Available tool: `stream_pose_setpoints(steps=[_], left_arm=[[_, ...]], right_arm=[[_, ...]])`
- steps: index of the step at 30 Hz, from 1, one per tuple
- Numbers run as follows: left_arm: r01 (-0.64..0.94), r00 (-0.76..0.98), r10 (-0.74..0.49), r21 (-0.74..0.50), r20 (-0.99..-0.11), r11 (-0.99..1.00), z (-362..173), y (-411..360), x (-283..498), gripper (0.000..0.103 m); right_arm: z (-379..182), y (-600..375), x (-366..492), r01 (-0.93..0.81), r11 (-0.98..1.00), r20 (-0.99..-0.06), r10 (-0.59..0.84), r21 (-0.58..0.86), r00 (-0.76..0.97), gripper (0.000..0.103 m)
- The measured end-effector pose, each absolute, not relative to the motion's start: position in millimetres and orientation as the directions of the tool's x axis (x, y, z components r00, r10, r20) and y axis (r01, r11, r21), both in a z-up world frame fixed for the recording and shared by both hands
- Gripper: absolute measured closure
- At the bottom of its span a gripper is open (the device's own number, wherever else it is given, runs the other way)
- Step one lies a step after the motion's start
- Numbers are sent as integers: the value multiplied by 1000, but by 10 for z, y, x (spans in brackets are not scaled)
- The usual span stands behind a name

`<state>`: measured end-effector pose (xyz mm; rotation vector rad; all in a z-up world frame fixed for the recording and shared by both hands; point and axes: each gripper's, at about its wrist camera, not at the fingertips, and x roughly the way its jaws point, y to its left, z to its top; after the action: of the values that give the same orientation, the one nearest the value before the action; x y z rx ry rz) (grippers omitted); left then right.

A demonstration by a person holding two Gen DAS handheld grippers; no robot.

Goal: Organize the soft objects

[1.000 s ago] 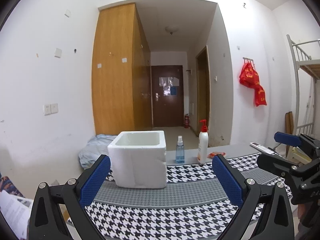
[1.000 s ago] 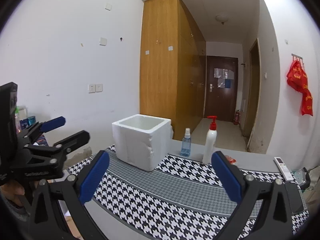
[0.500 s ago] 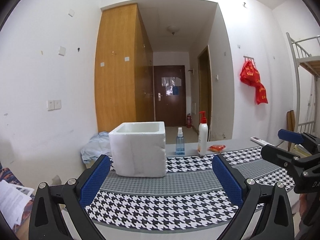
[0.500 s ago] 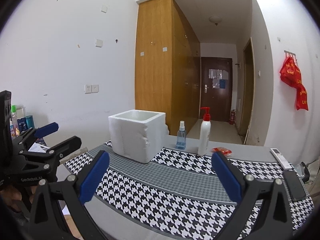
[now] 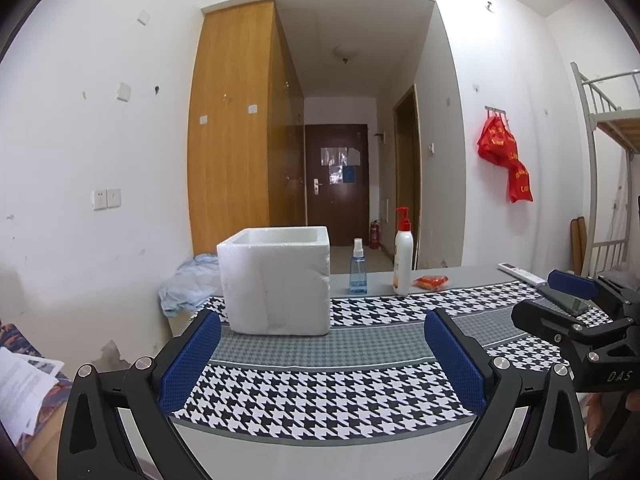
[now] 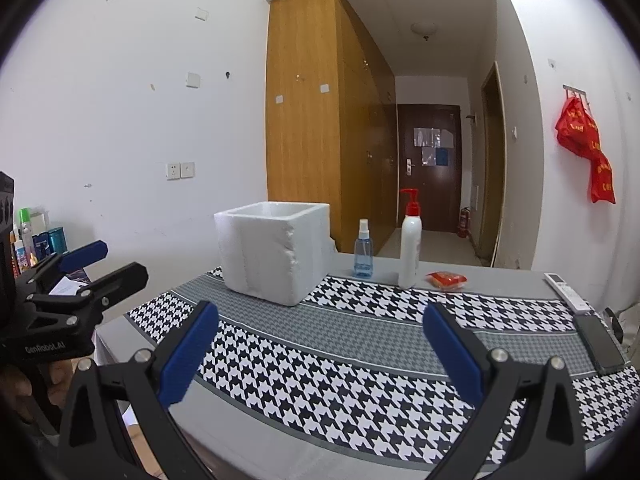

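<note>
I hold my left hand-held gripper (image 5: 320, 354) and my right hand-held gripper (image 6: 320, 354) above the near edge of the counter (image 5: 360, 436), both with jaws spread wide and nothing between them. The white foam box (image 5: 276, 280) is my landmark: it stands open-topped on the houndstooth runner (image 5: 320, 392), beyond the left hand-held gripper. To the right of the box stand a small blue spray bottle (image 5: 358, 268) and, further right, a white pump bottle (image 5: 402, 252); just past that lies a small red packet (image 5: 431, 281). Far right of the box, at the counter's end, lie a remote (image 6: 566, 292) and a dark phone (image 6: 600, 344). Left of the box and behind it, off the counter's edge, is a heap of pale blue cloth (image 5: 188, 286).

I judge that I am at the start: nothing is grasped, and I cannot see inside the box. The soft things I can make out are the cloth and perhaps the packet. My next move, I think, calls for reaching past the box to one of them, closing lightly on a fold, and carrying it over the box's rim.
</note>
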<state>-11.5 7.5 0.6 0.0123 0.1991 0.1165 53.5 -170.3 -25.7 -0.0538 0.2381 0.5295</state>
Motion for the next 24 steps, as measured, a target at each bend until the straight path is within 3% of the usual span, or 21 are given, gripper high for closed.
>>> stream_pose_setpoints(steps=[24], left_arm=[[-148,969,150,25,-196,989,-130,102,-237,1]], right_arm=[[-378,-1621,447,-524,851,-257,511,21,820,0]])
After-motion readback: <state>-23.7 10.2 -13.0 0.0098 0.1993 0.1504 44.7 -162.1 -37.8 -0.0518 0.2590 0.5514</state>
